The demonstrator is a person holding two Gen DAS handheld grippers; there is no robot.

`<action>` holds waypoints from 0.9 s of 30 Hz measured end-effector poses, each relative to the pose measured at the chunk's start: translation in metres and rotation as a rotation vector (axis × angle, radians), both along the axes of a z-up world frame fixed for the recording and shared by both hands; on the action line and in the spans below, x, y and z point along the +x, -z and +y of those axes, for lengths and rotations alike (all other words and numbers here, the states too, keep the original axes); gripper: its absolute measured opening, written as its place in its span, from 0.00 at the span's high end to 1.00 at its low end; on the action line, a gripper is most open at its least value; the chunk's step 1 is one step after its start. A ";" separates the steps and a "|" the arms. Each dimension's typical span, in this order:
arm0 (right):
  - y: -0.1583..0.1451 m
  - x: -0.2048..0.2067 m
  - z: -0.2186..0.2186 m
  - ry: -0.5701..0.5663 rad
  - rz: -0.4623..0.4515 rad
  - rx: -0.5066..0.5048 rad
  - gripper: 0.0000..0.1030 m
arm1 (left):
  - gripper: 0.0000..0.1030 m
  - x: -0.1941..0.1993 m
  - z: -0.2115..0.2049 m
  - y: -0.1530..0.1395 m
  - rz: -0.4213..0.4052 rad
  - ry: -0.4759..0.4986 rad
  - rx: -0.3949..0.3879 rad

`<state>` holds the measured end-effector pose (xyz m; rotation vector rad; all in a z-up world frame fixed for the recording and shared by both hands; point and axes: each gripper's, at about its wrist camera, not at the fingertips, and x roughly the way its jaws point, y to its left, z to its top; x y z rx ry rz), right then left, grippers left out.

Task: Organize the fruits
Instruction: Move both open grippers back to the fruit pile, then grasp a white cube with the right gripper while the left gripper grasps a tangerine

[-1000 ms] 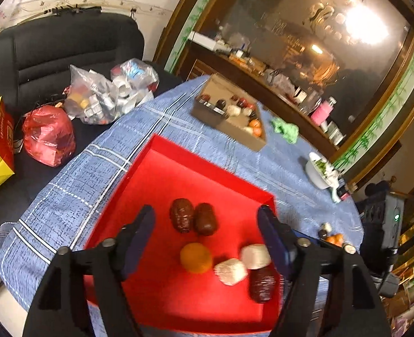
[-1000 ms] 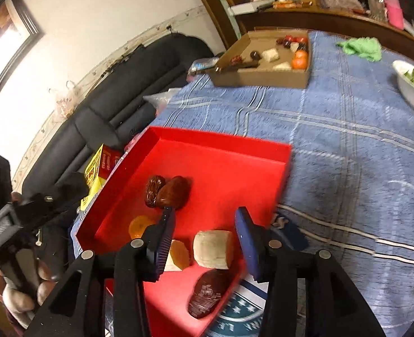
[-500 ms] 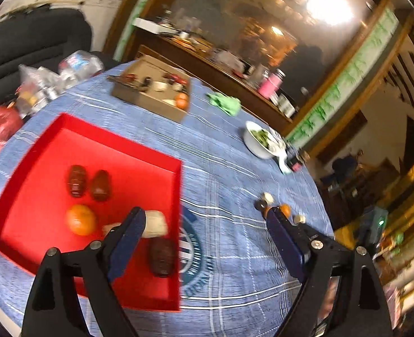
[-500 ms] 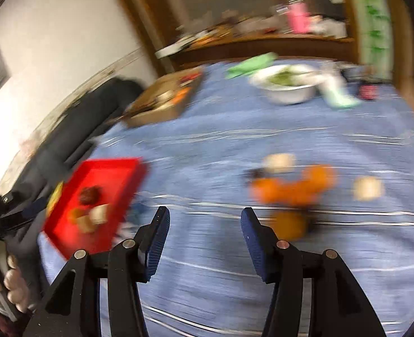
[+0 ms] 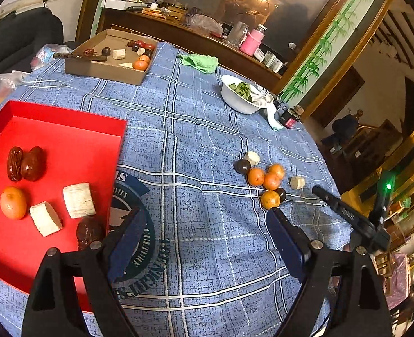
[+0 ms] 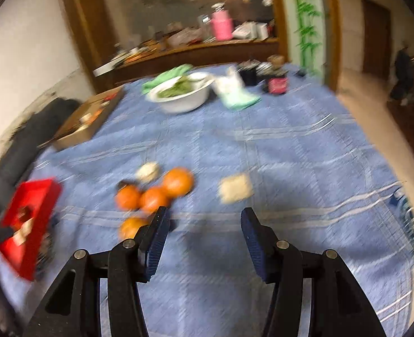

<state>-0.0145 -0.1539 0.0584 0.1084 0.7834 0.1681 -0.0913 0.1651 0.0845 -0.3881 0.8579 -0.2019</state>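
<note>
My left gripper [image 5: 204, 233] hung over the blue checked surface [image 5: 201, 129], jaws wide with nothing between them, having just opened further. Left of it sat the red tray [image 5: 66, 129] holding dates, an orange and pale chunks. Right of the tray lay loose oranges [image 5: 266, 181].
</note>
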 end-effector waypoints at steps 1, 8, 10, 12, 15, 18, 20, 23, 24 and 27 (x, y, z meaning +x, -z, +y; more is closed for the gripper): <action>0.002 0.006 0.000 0.017 -0.009 -0.027 0.45 | 0.16 0.002 -0.002 -0.001 -0.002 0.000 0.004; 0.033 0.058 0.004 -0.001 0.090 -0.103 0.45 | 0.38 0.025 -0.030 -0.001 -0.018 0.076 0.019; 0.039 0.061 0.003 -0.003 0.093 -0.099 0.50 | 0.48 0.039 -0.041 0.004 0.011 0.111 -0.001; 0.043 0.062 -0.001 0.001 0.084 -0.093 0.63 | 0.48 0.052 -0.053 0.011 0.029 0.125 -0.004; 0.044 0.063 -0.011 -0.002 0.083 -0.035 0.67 | 0.48 0.072 -0.072 0.024 0.062 0.146 0.001; 0.044 0.062 -0.015 -0.001 0.086 0.007 0.67 | 0.48 0.094 -0.092 0.041 0.112 0.161 -0.025; 0.043 0.061 -0.016 -0.005 0.085 0.020 0.67 | 0.48 0.112 -0.102 0.051 0.141 0.164 -0.049; 0.041 0.059 -0.016 -0.011 0.082 0.041 0.67 | 0.49 0.132 -0.117 0.062 0.156 0.157 -0.037; 0.041 0.059 -0.016 -0.012 0.081 0.046 0.67 | 0.49 0.136 -0.122 0.065 0.155 0.159 -0.016; 0.039 0.058 -0.017 -0.013 0.081 0.055 0.67 | 0.57 0.143 -0.135 0.071 0.138 0.161 0.055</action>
